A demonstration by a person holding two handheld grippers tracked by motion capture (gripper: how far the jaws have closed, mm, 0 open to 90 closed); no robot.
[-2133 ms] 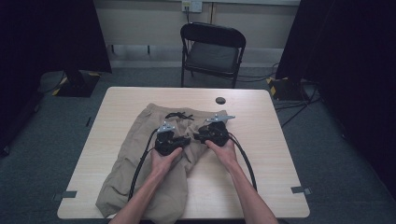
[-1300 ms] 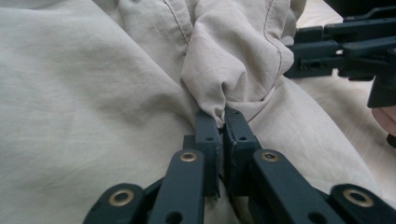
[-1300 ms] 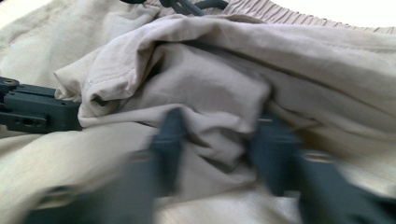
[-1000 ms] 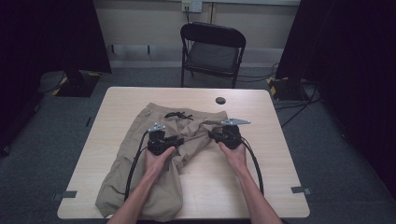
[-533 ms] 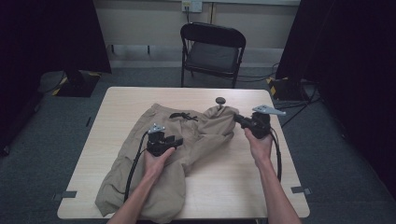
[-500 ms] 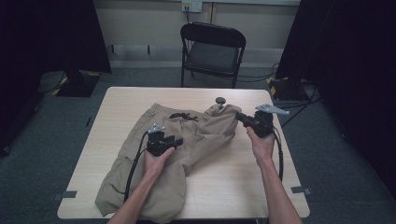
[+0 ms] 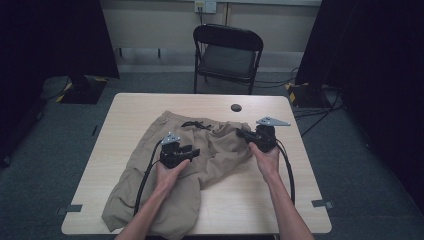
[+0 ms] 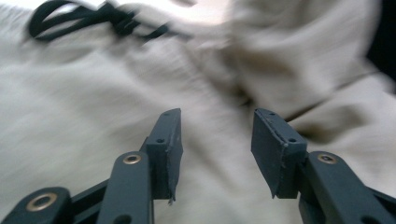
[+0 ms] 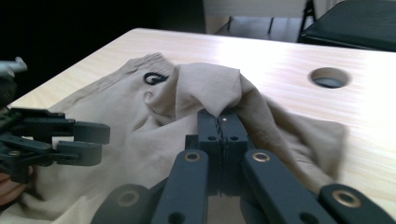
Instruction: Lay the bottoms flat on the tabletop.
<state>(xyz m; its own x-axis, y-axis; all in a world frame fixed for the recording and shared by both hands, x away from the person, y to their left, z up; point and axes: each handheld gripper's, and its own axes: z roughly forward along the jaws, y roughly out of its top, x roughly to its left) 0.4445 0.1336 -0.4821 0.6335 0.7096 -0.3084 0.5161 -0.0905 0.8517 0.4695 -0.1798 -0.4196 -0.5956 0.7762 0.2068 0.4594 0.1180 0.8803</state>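
High view: crumpled beige cloth shorts [image 7: 200, 165] lie on the pale wooden table [image 7: 125, 120], the near edge cut off by the frame.

Left gripper view: left gripper [image 8: 215, 140] gapes above blurred cloth, having just narrowed.

Right gripper view: right gripper [image 9: 223, 122] pinches a fold, pad tips buried.

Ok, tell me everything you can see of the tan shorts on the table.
The tan shorts look like soft woven cotton, with an elastic waistband and a black drawstring at the far edge. They lie crumpled on the light wooden table, one leg reaching the near edge. The right hand-held gripper is shut on a fold of fabric, lifting it into a peak. The left hand-held gripper is over the middle, jaws open, with cloth below them.
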